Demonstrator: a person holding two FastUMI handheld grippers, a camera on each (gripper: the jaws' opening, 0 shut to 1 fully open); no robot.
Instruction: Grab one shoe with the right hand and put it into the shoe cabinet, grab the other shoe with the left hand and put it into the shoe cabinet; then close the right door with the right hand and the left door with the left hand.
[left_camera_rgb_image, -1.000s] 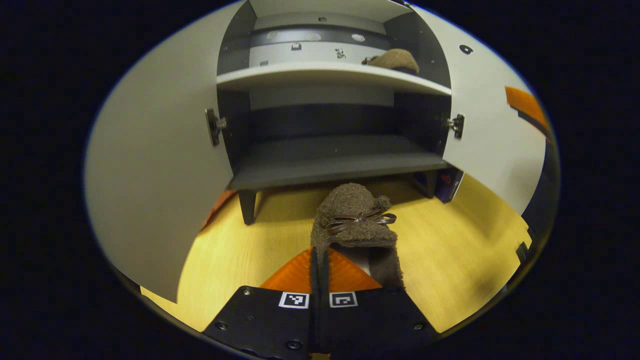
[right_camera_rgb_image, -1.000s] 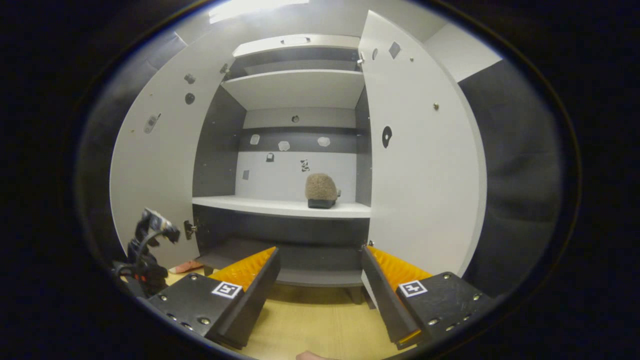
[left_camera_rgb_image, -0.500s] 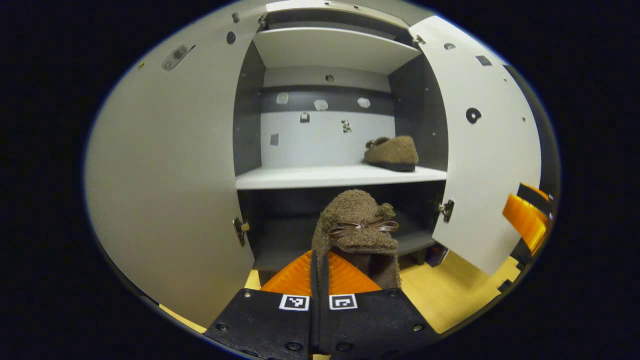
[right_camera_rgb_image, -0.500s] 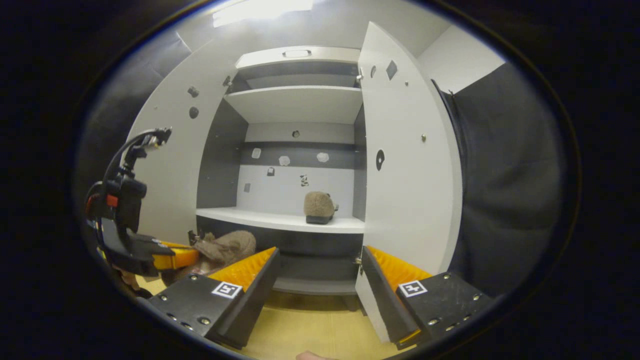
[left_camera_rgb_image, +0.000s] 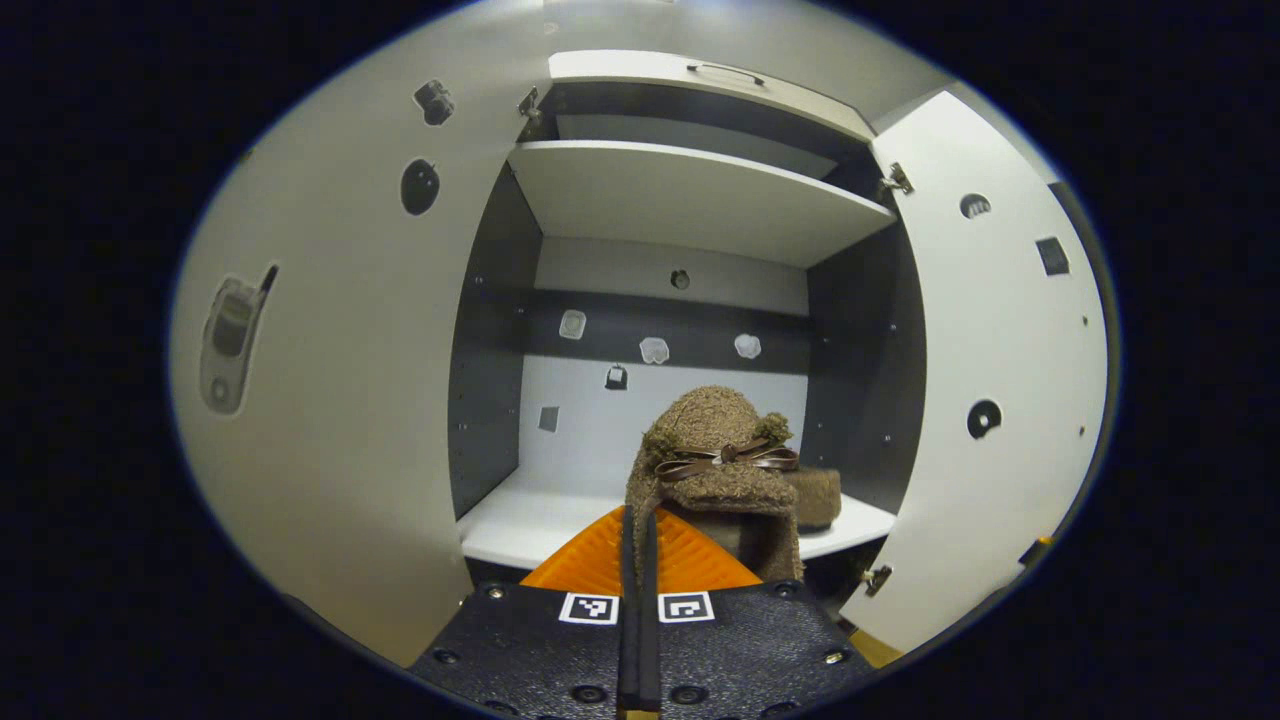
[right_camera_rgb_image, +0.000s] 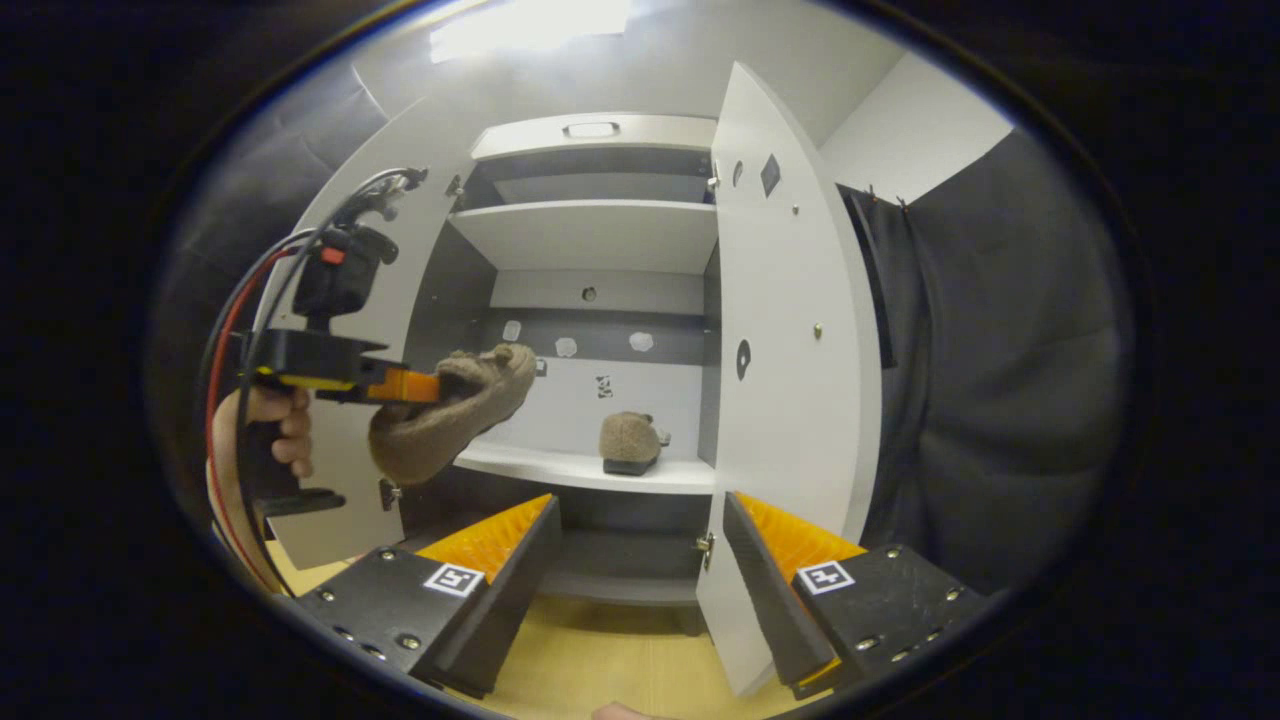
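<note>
My left gripper (left_camera_rgb_image: 637, 530) is shut on the rim of a fuzzy brown slipper (left_camera_rgb_image: 716, 470) with a small bow, holding it in the air at the height of the cabinet's middle shelf (left_camera_rgb_image: 520, 520). In the right gripper view that slipper (right_camera_rgb_image: 450, 415) hangs from the left gripper (right_camera_rgb_image: 400, 385) in front of the open cabinet. The other brown slipper (right_camera_rgb_image: 628, 442) rests on the right side of the middle shelf (right_camera_rgb_image: 560, 466); its edge (left_camera_rgb_image: 818, 495) peeks out behind the held one. My right gripper (right_camera_rgb_image: 640, 535) stands open and empty, low and back from the cabinet.
Both white cabinet doors stand wide open: the left door (left_camera_rgb_image: 330, 400) and the right door (right_camera_rgb_image: 790, 400). An upper shelf (left_camera_rgb_image: 680, 195) sits above the middle one. A hand (right_camera_rgb_image: 272, 425) holds the left gripper. Wooden floor (right_camera_rgb_image: 600, 670) lies below; black cloth (right_camera_rgb_image: 1000, 380) hangs at the right.
The left gripper has lifted the slipper from floor level up to the middle shelf's height and closer to the cabinet. The right gripper stayed open and drew back slightly.
</note>
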